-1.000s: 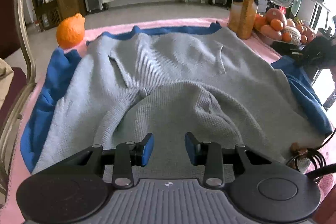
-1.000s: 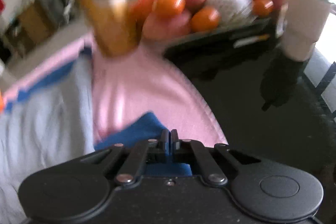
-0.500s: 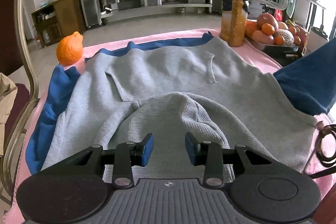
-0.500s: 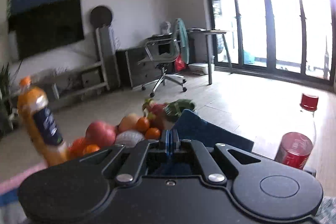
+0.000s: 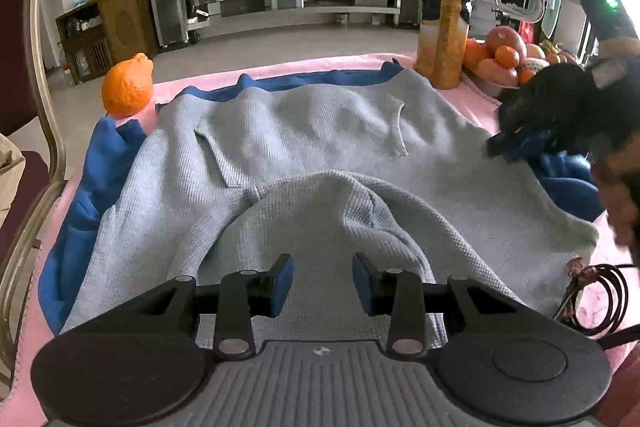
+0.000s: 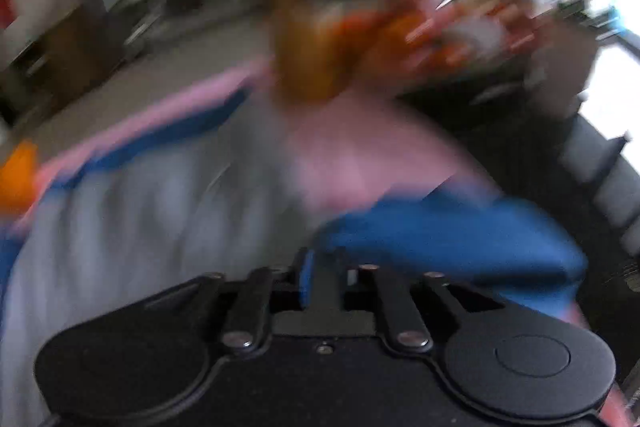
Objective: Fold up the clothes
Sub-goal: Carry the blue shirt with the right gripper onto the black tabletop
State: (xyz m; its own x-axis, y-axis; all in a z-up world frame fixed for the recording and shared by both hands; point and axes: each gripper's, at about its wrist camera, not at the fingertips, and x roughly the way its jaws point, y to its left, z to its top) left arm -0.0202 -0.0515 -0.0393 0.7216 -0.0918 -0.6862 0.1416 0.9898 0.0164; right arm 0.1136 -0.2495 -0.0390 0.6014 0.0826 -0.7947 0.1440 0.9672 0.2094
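Observation:
A grey knitted sweater (image 5: 320,131) lies spread over a blue garment (image 5: 104,163) on a pink blanket (image 5: 280,67). One grey sleeve is folded across its lower half. My left gripper (image 5: 322,283) hovers open over that fold, with nothing between its blue pads. My right gripper (image 5: 508,149) is at the sweater's right edge, by a bunched part of the blue garment (image 6: 460,239). The right wrist view is smeared by motion. There the right gripper (image 6: 324,267) has its jaws opening, with a dark gap between them and the blue cloth lying just ahead and to the right.
An orange fruit (image 5: 128,87) sits at the far left corner. A tall juice bottle (image 5: 444,7) and a tray of fruit (image 5: 504,67) stand at the far right. A chair frame (image 5: 44,87) runs along the left edge. A coiled cable (image 5: 600,291) lies near right.
The right gripper, shut on blue cloth and raised half a second ago, has swung back down to the sweater's right edge and its jaws have parted. The left gripper has stayed in place.

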